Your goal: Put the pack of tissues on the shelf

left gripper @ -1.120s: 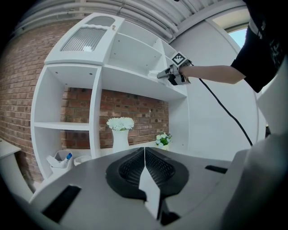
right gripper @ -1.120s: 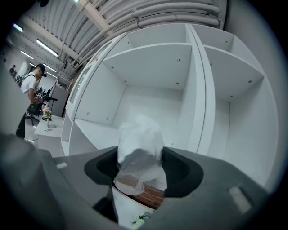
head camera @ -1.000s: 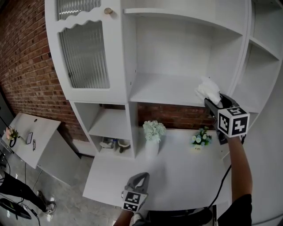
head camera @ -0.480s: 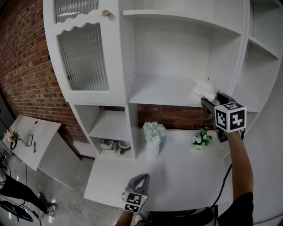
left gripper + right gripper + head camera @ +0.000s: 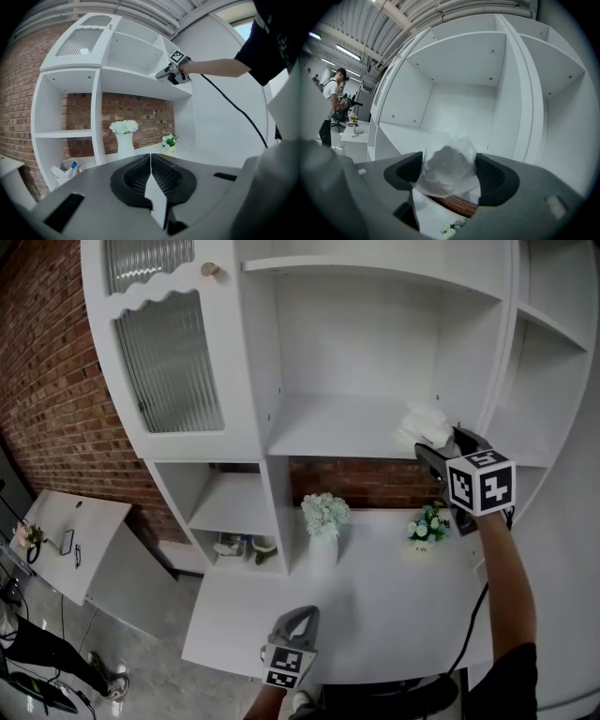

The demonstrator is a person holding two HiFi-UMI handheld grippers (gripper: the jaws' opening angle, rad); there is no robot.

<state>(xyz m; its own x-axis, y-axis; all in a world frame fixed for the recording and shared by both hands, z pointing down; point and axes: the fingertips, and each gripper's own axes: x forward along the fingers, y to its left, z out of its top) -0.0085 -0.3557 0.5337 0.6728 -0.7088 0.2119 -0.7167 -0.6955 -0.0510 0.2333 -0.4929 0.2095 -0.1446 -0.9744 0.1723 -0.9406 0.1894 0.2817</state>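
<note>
The right gripper (image 5: 424, 448) is reaching level to the front right corner of the shelf (image 5: 328, 432). Its fingers (image 5: 494, 180) have just been opening, with the pack of tissues (image 5: 447, 166) sitting between them, the wrapper touching both pads. The pack is lying over the shelf's front edge, near the right side wall (image 5: 473, 352); the rest of the shelf is lying bare to the left. The left gripper (image 5: 150, 157) is hanging by the worktop's (image 5: 375, 606) front edge, fingers closed together on nothing.
</note>
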